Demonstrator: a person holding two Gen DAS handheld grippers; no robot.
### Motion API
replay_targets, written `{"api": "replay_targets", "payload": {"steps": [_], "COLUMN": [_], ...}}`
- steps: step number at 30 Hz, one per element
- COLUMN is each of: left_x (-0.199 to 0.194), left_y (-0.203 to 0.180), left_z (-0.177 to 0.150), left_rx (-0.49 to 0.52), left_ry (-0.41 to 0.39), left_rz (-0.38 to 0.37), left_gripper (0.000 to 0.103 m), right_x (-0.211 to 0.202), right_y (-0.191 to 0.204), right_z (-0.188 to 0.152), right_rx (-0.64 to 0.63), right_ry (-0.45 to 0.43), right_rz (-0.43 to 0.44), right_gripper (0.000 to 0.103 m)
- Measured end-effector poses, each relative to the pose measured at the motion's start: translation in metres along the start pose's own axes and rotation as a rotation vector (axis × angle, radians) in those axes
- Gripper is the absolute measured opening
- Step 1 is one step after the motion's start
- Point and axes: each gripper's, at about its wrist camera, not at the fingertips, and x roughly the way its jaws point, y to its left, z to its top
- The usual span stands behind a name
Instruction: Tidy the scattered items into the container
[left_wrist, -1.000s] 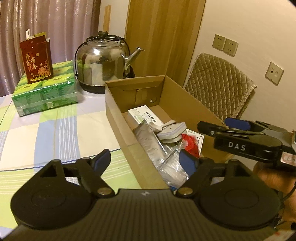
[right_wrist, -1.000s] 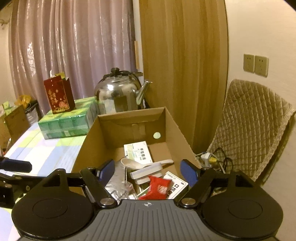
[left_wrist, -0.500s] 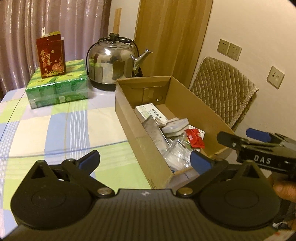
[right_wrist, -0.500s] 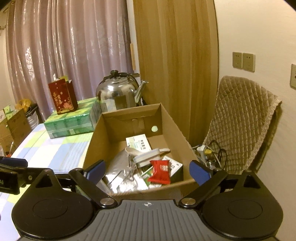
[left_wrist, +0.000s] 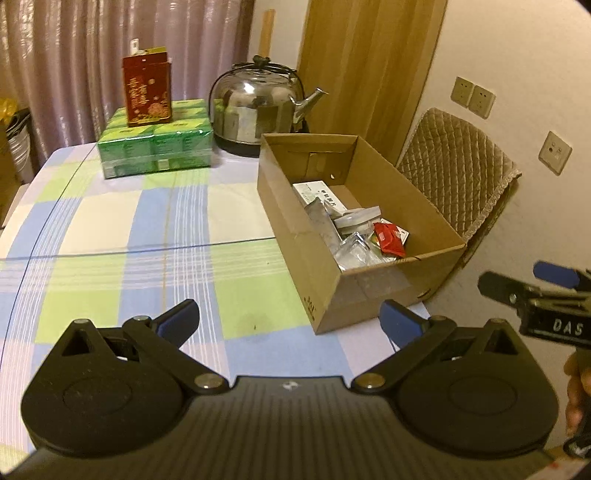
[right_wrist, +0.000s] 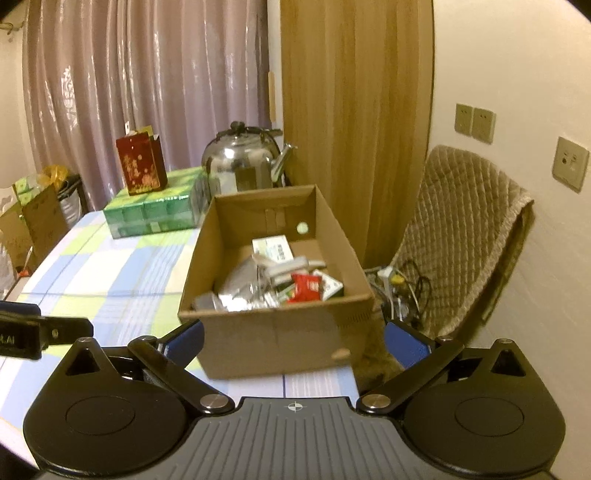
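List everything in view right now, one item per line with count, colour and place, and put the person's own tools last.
Open cardboard box: one, brown, on the table's right edge.
Red snack packet: one, red, inside the box near its front.
White medicine carton: one, white, inside the box toward the back.
Silver foil pouches: several, silver, inside the box at front left.
Stainless steel kettle: one, silver, behind the box.
Green tissue multipack: one, green, at the table's far side.
Red gift box: one, dark red, on the multipack.
Checked tablecloth: one, blue, green and white.
Quilted chair: one, tan, right of the table.
Left tongs: open, empty.
Right tongs: open, empty.
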Motion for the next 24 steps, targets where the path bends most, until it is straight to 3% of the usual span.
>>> {"api": "replay_targets", "payload": {"steps": [10, 24], "left_x": [-0.018, -0.018], "left_y": [-0.015, -0.014], "left_z": [-0.022, -0.027], "left_rx": [-0.016, -0.016], "left_ry": [0.035, 0.038], "left_rz": [-0.017, 0.008], "left_gripper": [0.102, 0.102], "right_x": [-0.031, -0.032], "right_y": [0.004, 0.011], "right_z": [-0.02, -0.021], "right_rx": [0.025, 0.024], "right_ry": [0.035, 0.047], "right_rz": [0.006, 0.018], "right_gripper": [0.101, 0.101]}}
